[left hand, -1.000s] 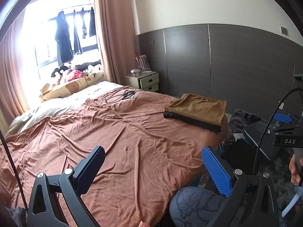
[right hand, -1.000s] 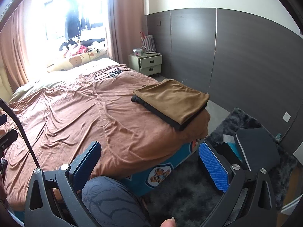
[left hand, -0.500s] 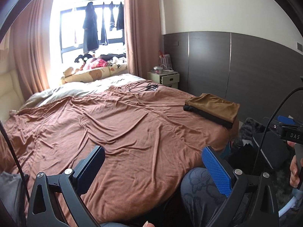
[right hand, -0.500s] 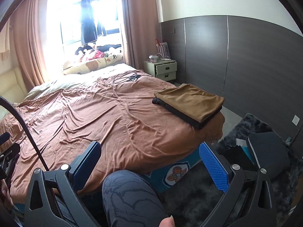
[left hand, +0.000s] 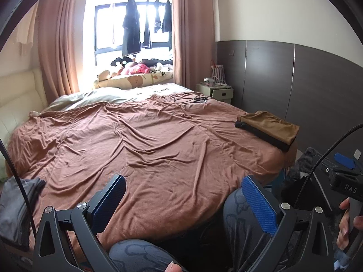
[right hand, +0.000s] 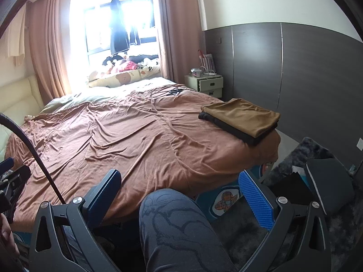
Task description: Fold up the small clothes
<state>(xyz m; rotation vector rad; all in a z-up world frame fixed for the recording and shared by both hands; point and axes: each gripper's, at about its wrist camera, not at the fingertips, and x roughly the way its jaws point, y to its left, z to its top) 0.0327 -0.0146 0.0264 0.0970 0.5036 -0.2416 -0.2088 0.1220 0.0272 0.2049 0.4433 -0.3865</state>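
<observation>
Blue ribbed pads line the fingers of both tools, and on each the fingers stand spread wide with nothing between them. The left gripper point(left hand: 183, 200) hangs above the near edge of the bed's brown blanket point(left hand: 145, 149), over the person's knee point(left hand: 236, 206) in patterned grey leggings. The right gripper point(right hand: 181, 195) is likewise empty, held over the other knee point(right hand: 172, 217) at the same near edge of the bed.

The folded clothes lie on the blanket at its right corner: a tan folded garment point(right hand: 245, 115) rests squarely on top of a black folded garment point(right hand: 236, 131), whose edge shows beneath it. In the left wrist view a grey pile of clothes point(left hand: 15, 208) sits at the blanket's near left edge, partly cut off by the frame. A tangle of black cables point(left hand: 192, 99) lies at the blanket's far side, near a cream nightstand point(right hand: 206, 85). Beyond the bed, dark clothes hang in the window point(left hand: 133, 29) between pink curtains. On the floor right of the bed lies a dark shaggy rug point(right hand: 317, 149).
</observation>
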